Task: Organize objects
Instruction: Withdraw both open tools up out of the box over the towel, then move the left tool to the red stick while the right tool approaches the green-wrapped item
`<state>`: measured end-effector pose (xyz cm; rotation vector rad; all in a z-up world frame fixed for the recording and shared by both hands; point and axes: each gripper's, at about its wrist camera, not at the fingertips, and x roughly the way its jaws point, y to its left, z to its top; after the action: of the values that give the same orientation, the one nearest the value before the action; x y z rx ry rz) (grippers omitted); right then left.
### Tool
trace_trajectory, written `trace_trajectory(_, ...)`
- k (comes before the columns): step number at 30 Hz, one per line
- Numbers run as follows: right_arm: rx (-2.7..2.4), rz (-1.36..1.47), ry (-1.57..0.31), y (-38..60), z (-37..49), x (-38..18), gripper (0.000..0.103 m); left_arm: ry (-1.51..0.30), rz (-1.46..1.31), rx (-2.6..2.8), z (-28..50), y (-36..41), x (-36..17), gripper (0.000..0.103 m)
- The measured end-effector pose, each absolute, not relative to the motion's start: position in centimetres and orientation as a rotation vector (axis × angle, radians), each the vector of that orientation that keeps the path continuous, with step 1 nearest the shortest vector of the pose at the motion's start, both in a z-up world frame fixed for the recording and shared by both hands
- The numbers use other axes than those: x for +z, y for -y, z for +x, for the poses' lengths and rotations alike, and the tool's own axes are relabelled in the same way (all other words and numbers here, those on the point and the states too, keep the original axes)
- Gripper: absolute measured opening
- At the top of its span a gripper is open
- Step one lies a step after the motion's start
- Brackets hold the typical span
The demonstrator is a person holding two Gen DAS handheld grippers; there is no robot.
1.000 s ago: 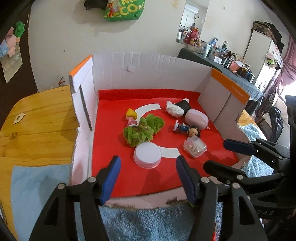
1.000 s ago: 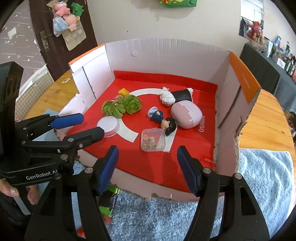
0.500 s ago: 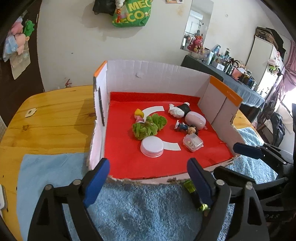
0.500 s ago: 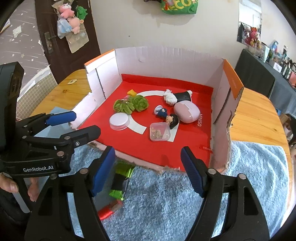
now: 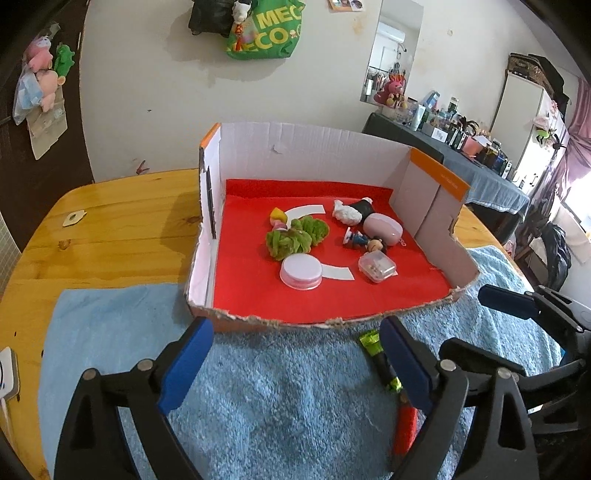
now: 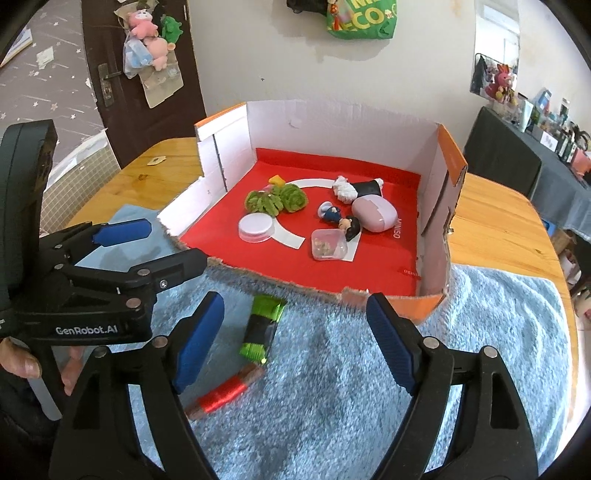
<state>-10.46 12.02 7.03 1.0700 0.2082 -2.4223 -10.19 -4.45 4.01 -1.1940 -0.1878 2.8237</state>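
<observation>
Both the left gripper (image 5: 291, 363) and right gripper (image 6: 293, 341) are spread wide and empty, having just been opening. The green wrapper (image 6: 263, 329) should be pinched gently across its middle, then lifted into the box (image 6: 441, 177).

Green bag (image 5: 264, 31) on wall; plush toys (image 6: 149, 35) on door.

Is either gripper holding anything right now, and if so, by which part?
Nothing is held. The left gripper and right gripper both have open, empty jaws, just widened, above the towel.
</observation>
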Motion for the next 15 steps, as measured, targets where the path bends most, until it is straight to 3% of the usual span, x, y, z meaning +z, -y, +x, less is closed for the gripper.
trace_trajectory(15, -2.443, 1.104, -0.182, -13.6, -7.9, 5.6, 0.08, 0.155, -1.208, 2.811, -7.2, 3.1, 3.2, 0.093)
